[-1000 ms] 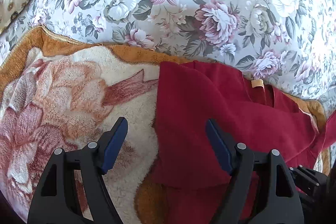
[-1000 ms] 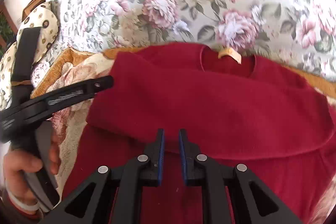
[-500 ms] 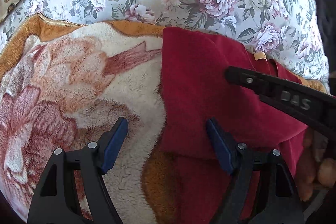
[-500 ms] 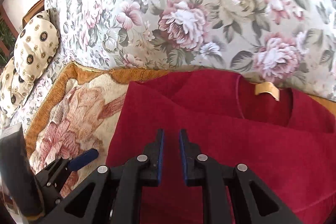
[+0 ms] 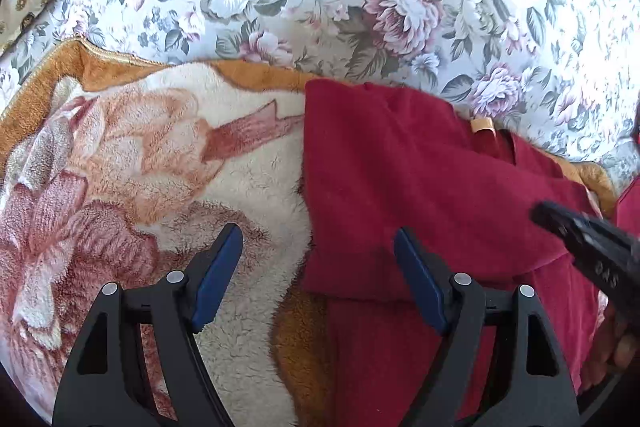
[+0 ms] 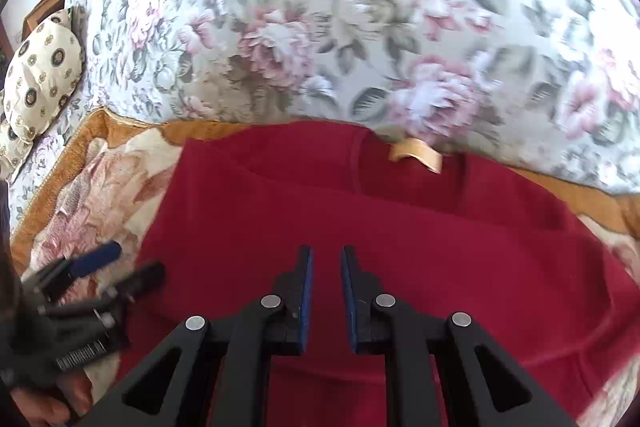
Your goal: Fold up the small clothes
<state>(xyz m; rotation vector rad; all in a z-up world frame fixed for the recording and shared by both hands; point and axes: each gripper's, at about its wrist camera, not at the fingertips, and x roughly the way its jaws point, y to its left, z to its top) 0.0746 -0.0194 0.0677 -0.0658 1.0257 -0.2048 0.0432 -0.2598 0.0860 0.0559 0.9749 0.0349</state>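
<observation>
We see one dark red garment (image 6: 360, 227), a small plain top of soft, slightly fuzzy cloth, lying flat with its round neckline (image 6: 412, 171) turned away from us. A pale tan label (image 6: 418, 153) sits inside the back of the neck. One side has been folded in over the body, so that its left edge (image 5: 310, 167) runs straight, and the folded layer ends in a crosswise edge (image 5: 352, 291) with more red cloth (image 5: 380, 359) showing below it.
</observation>
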